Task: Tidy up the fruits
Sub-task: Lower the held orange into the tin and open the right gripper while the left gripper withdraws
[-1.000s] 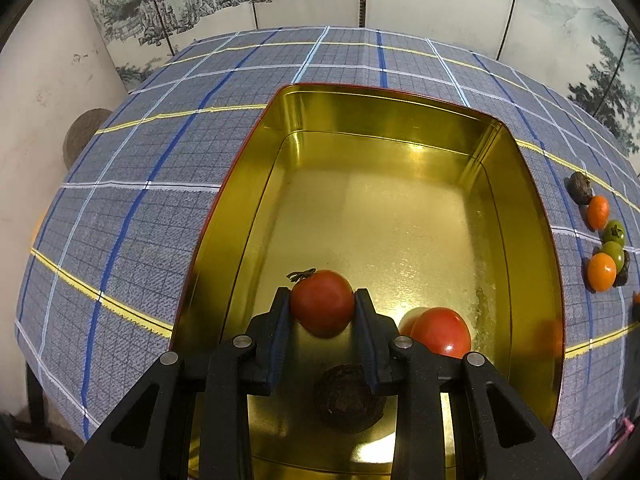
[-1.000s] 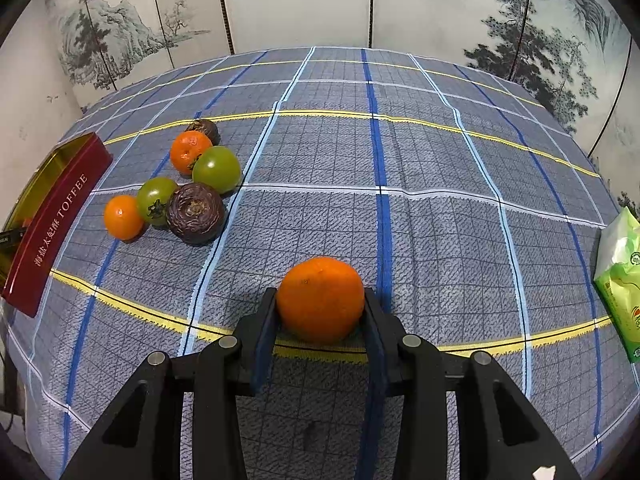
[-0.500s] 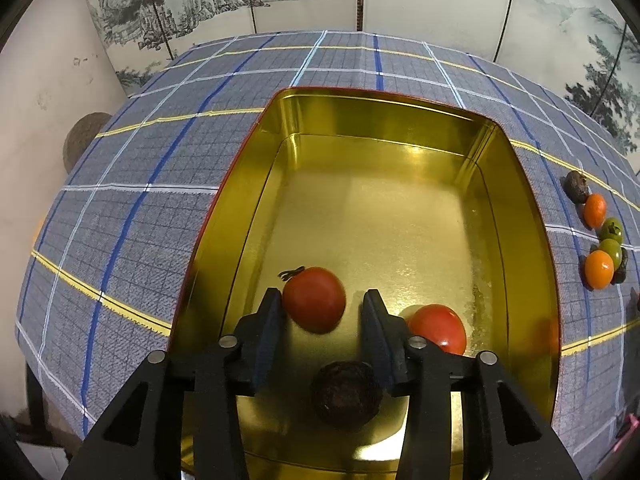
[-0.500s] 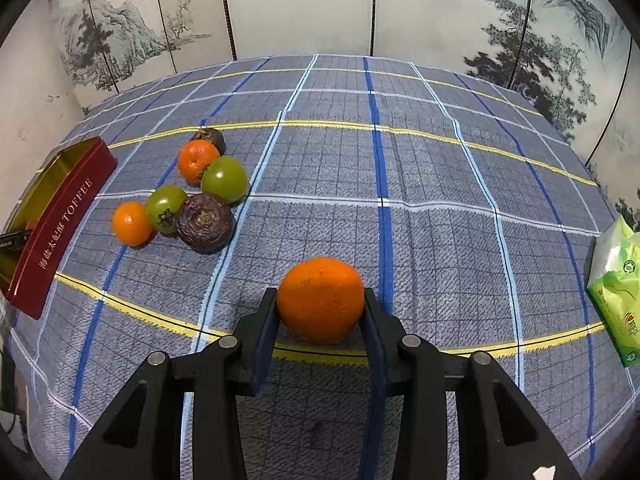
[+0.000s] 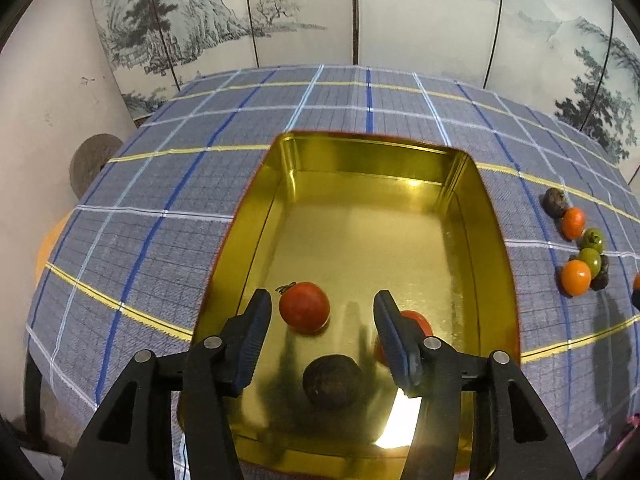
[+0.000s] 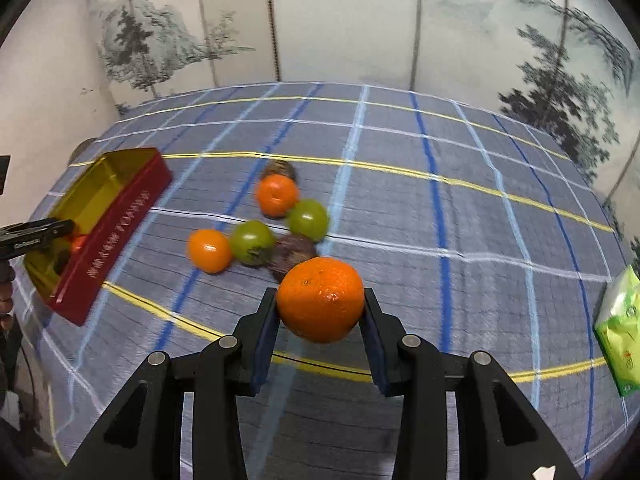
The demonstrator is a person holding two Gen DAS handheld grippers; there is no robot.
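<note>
Fruits partly sorted: three sat in tin [image 5: 496,240], red tomato [image 5: 304,307] freshly dropped, left gripper [image 5: 322,336] opening, empty. Right gripper [image 6: 320,322] clamped orange [image 6: 320,299]. Six more [image 6: 276,216] waited on cloth.

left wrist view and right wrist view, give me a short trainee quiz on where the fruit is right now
1. True or false: the left gripper presses on the round red tomato.
2. How many fruits lie inside the gold rectangular tin?
3. What is clamped in the right gripper? A: green tomato B: large round orange C: dark wrinkled fruit

Key:
1. False; its fingers are opening, clear of the tomato.
2. Three: two red tomatoes, one dark round fruit.
3. B
</note>
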